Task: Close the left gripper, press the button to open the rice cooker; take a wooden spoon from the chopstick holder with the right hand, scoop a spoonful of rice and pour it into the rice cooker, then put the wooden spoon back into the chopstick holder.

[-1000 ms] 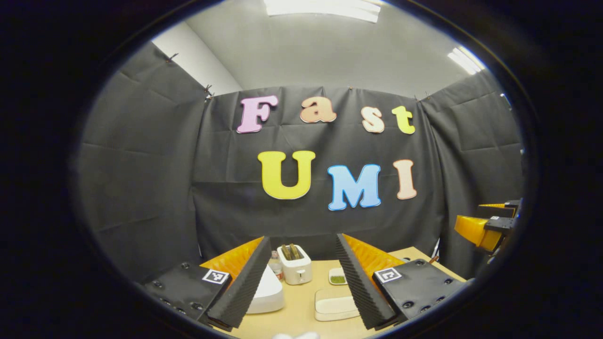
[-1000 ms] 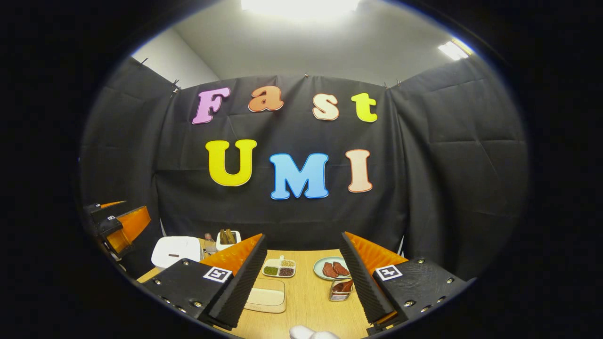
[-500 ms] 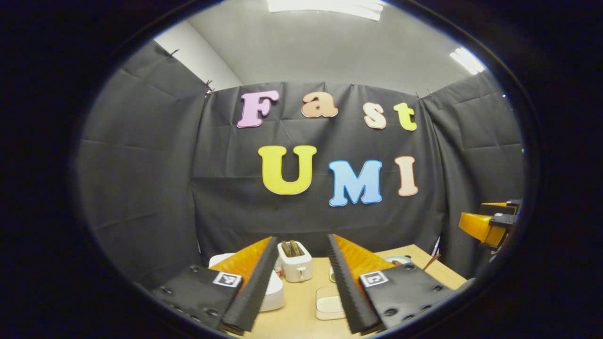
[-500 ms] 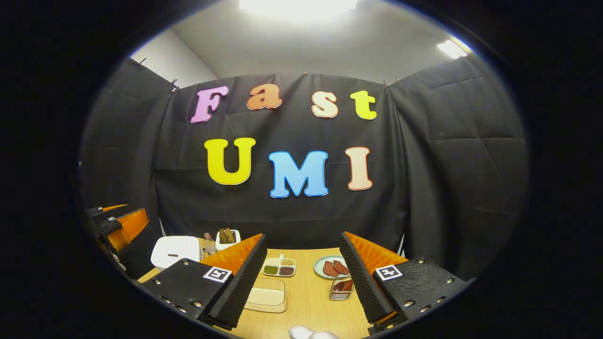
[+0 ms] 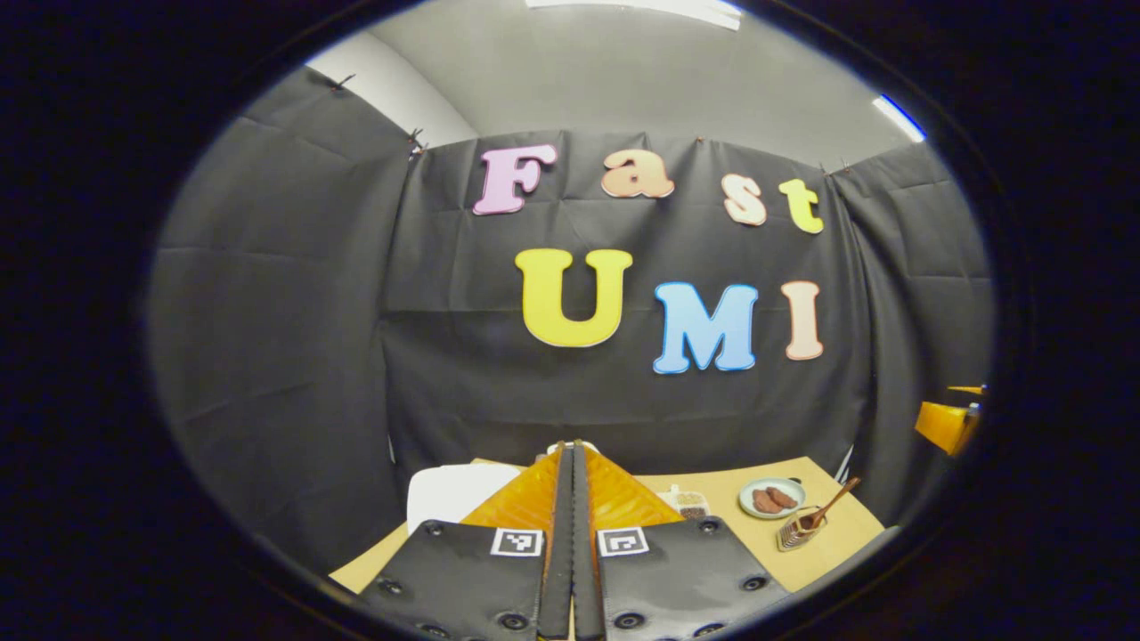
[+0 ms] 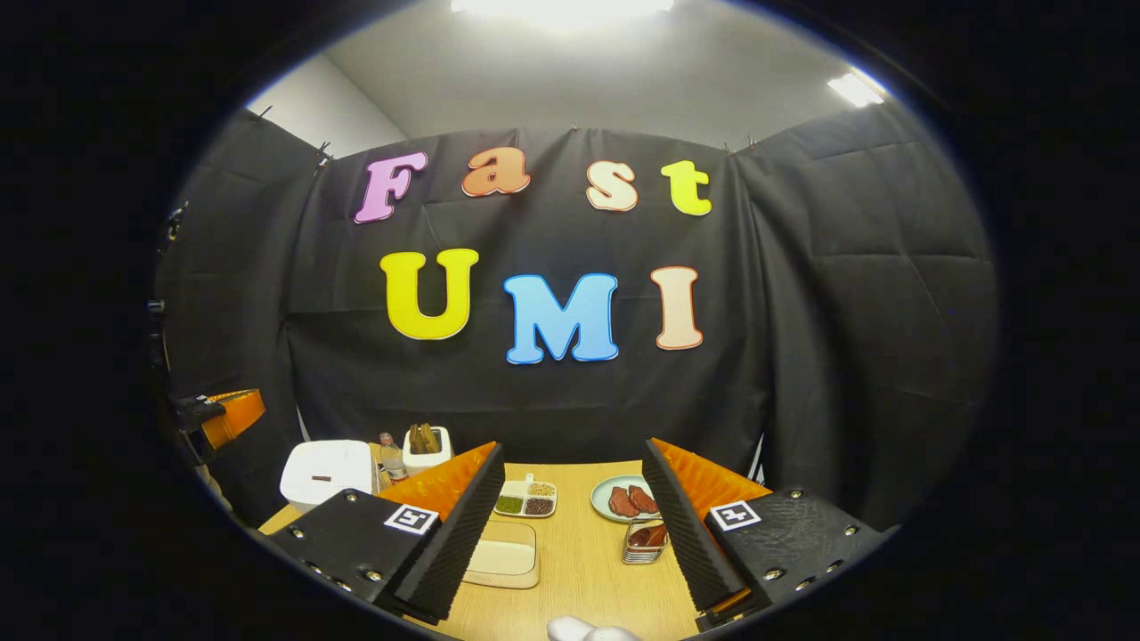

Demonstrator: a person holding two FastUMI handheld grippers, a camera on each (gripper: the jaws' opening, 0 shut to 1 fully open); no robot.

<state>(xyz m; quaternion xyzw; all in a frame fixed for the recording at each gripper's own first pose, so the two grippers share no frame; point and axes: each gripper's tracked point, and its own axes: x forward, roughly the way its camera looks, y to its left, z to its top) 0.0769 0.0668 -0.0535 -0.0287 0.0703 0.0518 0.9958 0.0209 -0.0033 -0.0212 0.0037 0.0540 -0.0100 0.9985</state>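
Rice cooker [image 6: 327,473] first: a white, rounded box at the left back of the table [image 6: 579,570], lid down, sitting beside a small bottle [image 6: 389,456] and a toaster [image 6: 426,448]. It looks heavy enough to stay put under a push, with a smooth hard shell; the dark strip on its front may be the button, though it is too small to be sure. From the left gripper view the cooker [image 5: 450,491] shows just past the left gripper [image 5: 573,463], whose fingers are pressed flat together with nothing between them, ready, I'd say, to prod as one blunt tip.

Wooden spoon [image 5: 830,509] stands in the chopstick holder [image 5: 795,533] at the right side of the table, bowl end down, handle leaning up and to the right. It should be light, stiff and a little slick; the free upper handle is the place to pinch it, across its long axis.

Right gripper [image 6: 572,507] hangs wide open and empty above the table; between its fingers lie a shallow tray [image 6: 505,557], a divided dish of grains [image 6: 527,499] and a plate [image 6: 604,492]. The holder [image 6: 644,543] sits just by its right finger
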